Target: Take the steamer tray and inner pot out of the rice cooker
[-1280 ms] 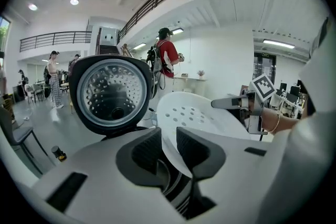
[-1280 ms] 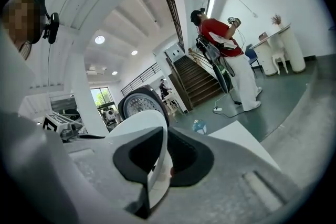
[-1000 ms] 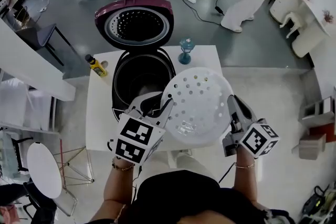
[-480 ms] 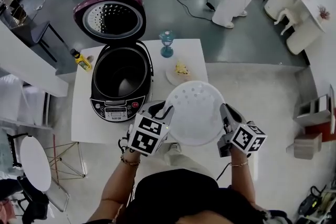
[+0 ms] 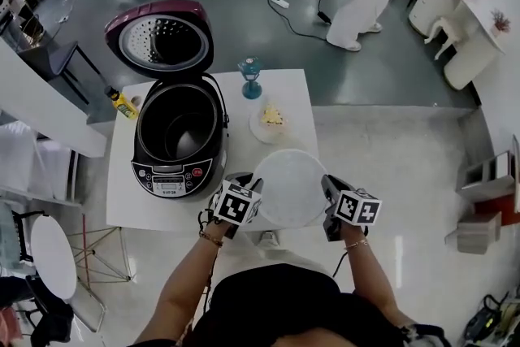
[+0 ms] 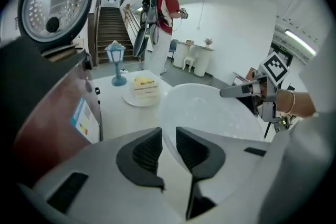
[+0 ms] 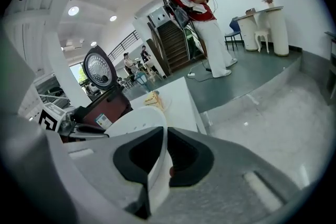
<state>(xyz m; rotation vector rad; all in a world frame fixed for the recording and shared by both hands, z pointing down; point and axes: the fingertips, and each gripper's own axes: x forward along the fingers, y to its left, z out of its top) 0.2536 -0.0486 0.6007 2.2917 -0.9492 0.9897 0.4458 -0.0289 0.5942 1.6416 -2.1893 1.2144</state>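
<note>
1. A white counter [image 5: 122, 199] stands on the grey floor of an open hall. On its left half sits the rice cooker [image 5: 175, 166] with its lid [image 5: 158, 36] thrown back and the inner pot [image 5: 177, 130] still inside.
2. You seem to be setting the steamer tray [image 5: 288, 187] down. Keep both hands level and bring it onto bare counter, short of the cake plate [image 5: 270, 119] and well in from the front edge. Let go only once it rests.
3. Your left gripper [image 5: 248, 184] is clenched on the tray's left rim, and the white edge runs in between its dark fingers [image 6: 147, 149].
4. The tray lies flat between your hands over the counter's front right part, just right of the cooker. You cannot tell whether it touches the counter yet.
5. Your right gripper [image 5: 327, 188] grasps the opposite rim, which is pinched thin between its fingers [image 7: 184, 152].
</note>
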